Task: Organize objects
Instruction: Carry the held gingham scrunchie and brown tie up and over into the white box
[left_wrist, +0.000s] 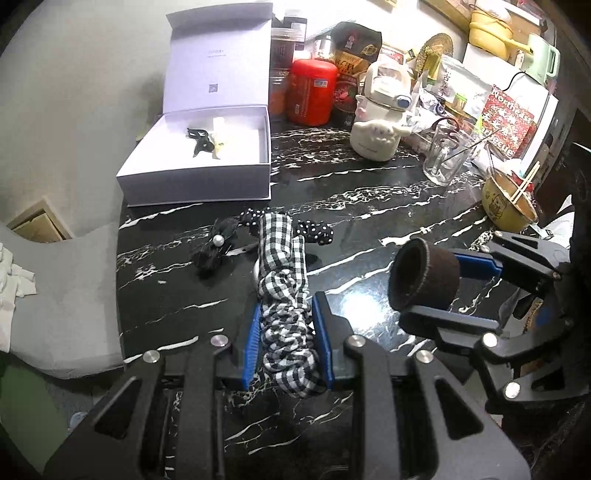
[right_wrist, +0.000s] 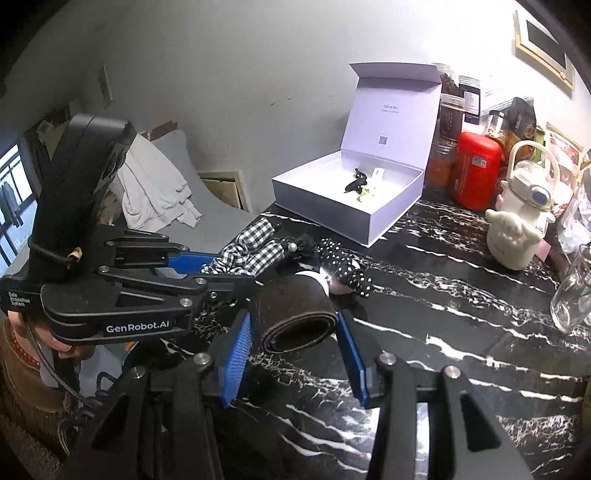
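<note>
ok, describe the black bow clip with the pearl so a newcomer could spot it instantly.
Start at the open white box on the black marble table. Just in front of it lies a cluster of hair accessories; the bow clip sits at its left end, beside the checked scrunchie the left gripper holds. It alone is plain black with one white pearl at its centre.

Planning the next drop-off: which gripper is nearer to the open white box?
Left. The left gripper, shut on the checked scrunchie, points straight at the white box. The right gripper, holding the brown band, sits further right and back.
</note>
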